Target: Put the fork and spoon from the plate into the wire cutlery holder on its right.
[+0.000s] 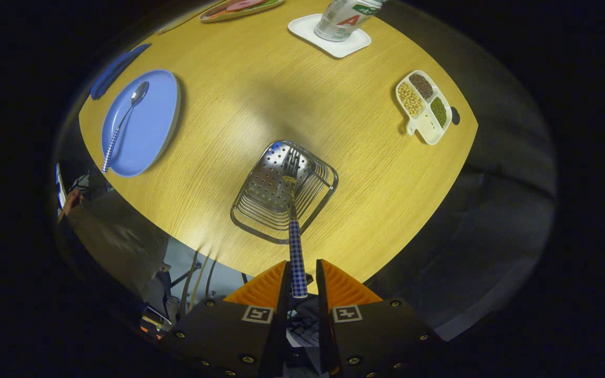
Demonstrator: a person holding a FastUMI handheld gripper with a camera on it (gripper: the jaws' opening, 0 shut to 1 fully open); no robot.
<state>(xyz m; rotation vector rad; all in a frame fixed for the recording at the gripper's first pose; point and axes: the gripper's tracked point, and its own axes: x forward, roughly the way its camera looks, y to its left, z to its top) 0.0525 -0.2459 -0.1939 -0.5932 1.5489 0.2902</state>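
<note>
While the jaws grip the fork (294, 231) by its handle above the cutlery holder (281, 193), a tilt could send it onto the counter (260, 94).

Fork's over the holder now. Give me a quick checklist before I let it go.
1. Hand-held gripper shut on fork handle: ok.
2. Fork tines over the wire cutlery holder: ok.
3. Tines touching the holder's bottom: cannot tell.
4. Holder standing on the table, nothing crowding it: ok.
5. Spoon lying on the blue plate, waiting for next pick: ok.
</note>
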